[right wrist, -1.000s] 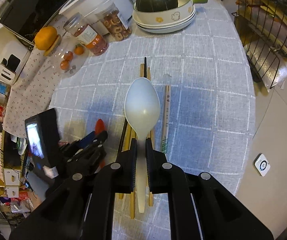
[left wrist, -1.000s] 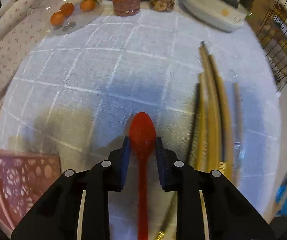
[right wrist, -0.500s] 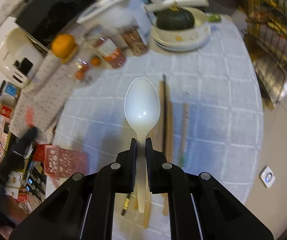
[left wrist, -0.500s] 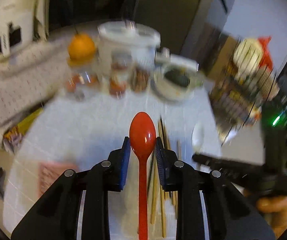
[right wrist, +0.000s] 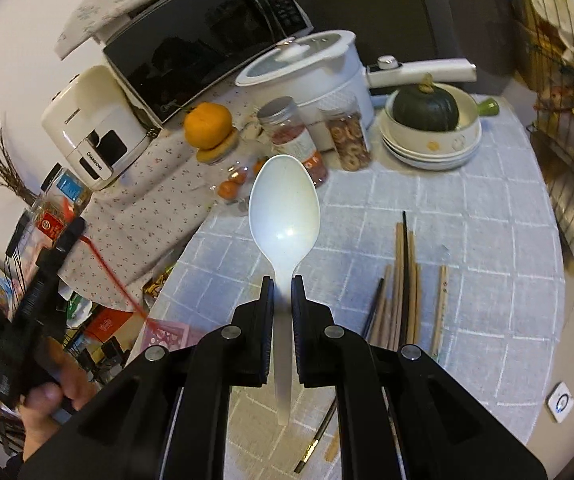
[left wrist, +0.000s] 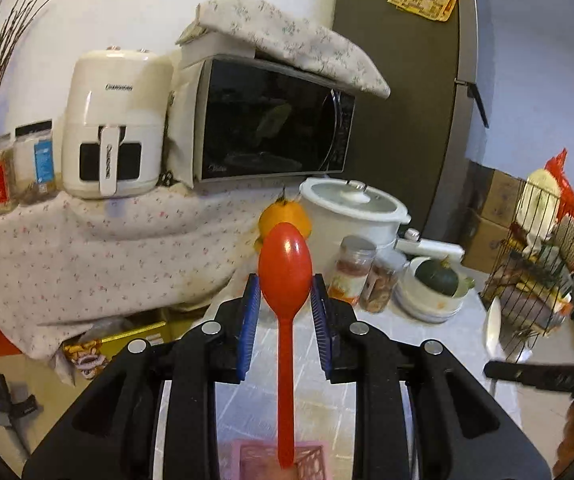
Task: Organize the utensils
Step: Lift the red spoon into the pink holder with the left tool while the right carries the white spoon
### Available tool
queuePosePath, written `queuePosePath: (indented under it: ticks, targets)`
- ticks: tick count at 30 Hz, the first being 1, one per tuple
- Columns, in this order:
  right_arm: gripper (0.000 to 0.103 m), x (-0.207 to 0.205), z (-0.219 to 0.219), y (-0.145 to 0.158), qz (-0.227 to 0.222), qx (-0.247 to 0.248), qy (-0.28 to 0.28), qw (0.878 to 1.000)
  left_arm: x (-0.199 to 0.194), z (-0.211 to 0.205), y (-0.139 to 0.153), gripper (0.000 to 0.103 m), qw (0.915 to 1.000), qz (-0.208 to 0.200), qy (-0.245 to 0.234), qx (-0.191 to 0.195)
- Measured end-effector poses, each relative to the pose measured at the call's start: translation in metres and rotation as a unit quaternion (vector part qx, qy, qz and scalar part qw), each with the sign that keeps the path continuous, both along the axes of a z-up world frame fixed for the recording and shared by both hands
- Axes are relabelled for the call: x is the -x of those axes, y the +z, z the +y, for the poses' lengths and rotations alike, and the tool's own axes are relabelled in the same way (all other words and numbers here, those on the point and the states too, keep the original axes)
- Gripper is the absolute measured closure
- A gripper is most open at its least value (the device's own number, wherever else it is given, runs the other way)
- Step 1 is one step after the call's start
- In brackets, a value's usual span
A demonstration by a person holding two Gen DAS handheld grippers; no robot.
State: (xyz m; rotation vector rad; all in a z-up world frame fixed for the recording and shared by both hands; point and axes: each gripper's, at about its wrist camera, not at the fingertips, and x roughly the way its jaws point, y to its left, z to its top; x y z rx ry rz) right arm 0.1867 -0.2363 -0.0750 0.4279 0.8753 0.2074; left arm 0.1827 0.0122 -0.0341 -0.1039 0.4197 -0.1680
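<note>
My left gripper (left wrist: 285,292) is shut on a red plastic spoon (left wrist: 285,276), pinched at the bowl, handle pointing down to a pink perforated basket (left wrist: 279,458) right below. In the right wrist view the left gripper is at the far left, with the red spoon's handle (right wrist: 115,280) slanting down to the pink basket (right wrist: 167,336). My right gripper (right wrist: 283,290) is shut on the neck of a white spoon (right wrist: 284,208), raised above the table. Several chopsticks (right wrist: 403,284) lie on the checked tablecloth to its right.
At the table's back stand a white pot (right wrist: 307,76), two jars (right wrist: 299,144), an orange (right wrist: 207,120), and a squash in stacked bowls (right wrist: 427,120). A microwave (left wrist: 271,120) and air fryer (left wrist: 113,124) sit behind. A wire rack (left wrist: 539,276) is at the right.
My left gripper has lifted and tilted up from the table, carrying the red spoon over the pink basket. My right gripper has raised the white spoon and shifted left of the chopsticks.
</note>
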Motion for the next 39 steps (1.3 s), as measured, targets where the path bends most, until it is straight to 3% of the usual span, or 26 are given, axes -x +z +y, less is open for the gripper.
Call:
queuePosePath:
  ticks: [5,10,11,13,15,17,18,19,21,24,31,37,39]
  targets:
    - [0.094,-0.001,0.014,0.001,-0.011,0.004,0.009,1.000,0.003,0.008,-0.024,0.079,0.9990,0.040,0.011,-0.014]
    - [0.094,0.001,0.027,0.005,-0.028,-0.001,0.018,0.999,0.008,0.014,-0.026,0.077,0.9962,0.084,-0.009,-0.020]
    - [0.094,0.001,0.032,0.005,-0.031,-0.002,0.021,0.999,0.008,0.015,-0.024,0.075,0.9946,0.101,-0.017,-0.020]
    - [0.094,0.002,0.042,0.004,-0.034,-0.005,0.028,0.999,0.008,0.019,-0.016,0.059,0.9917,0.125,-0.018,-0.024]
    - [0.094,0.003,0.054,0.003,-0.038,-0.009,0.035,0.999,0.010,0.027,-0.005,0.059,0.9877,0.154,-0.009,-0.023]
    - [0.094,0.004,0.068,0.004,-0.050,-0.007,0.044,0.998,0.011,0.041,0.009,0.058,0.9779,0.209,0.010,-0.007]
    - [0.094,0.004,0.077,0.006,-0.057,-0.007,0.048,0.997,0.014,0.048,0.014,0.054,0.9725,0.232,0.017,0.000]
    - [0.094,0.005,0.082,0.007,-0.061,-0.009,0.050,0.997,0.018,0.053,0.018,0.043,0.9697,0.243,0.022,0.003]
    - [0.094,0.005,0.097,0.012,-0.082,-0.018,0.051,0.995,0.029,0.064,0.024,0.030,0.9687,0.246,0.036,0.002]
    - [0.094,0.002,0.116,0.016,-0.103,-0.027,0.051,0.993,0.029,0.071,0.022,0.030,0.9642,0.260,0.050,-0.011]
    - [0.091,-0.005,0.153,0.007,-0.136,0.010,0.063,0.989,0.027,0.096,0.017,0.029,0.9551,0.287,0.072,0.016]
    - [0.091,-0.007,0.164,-0.018,-0.116,0.042,0.073,0.990,0.027,0.103,0.018,0.026,0.9544,0.287,0.078,0.025]
    - [0.083,-0.006,0.160,-0.019,-0.099,0.033,0.079,0.991,0.026,0.103,0.017,0.026,0.9536,0.289,0.080,0.026]
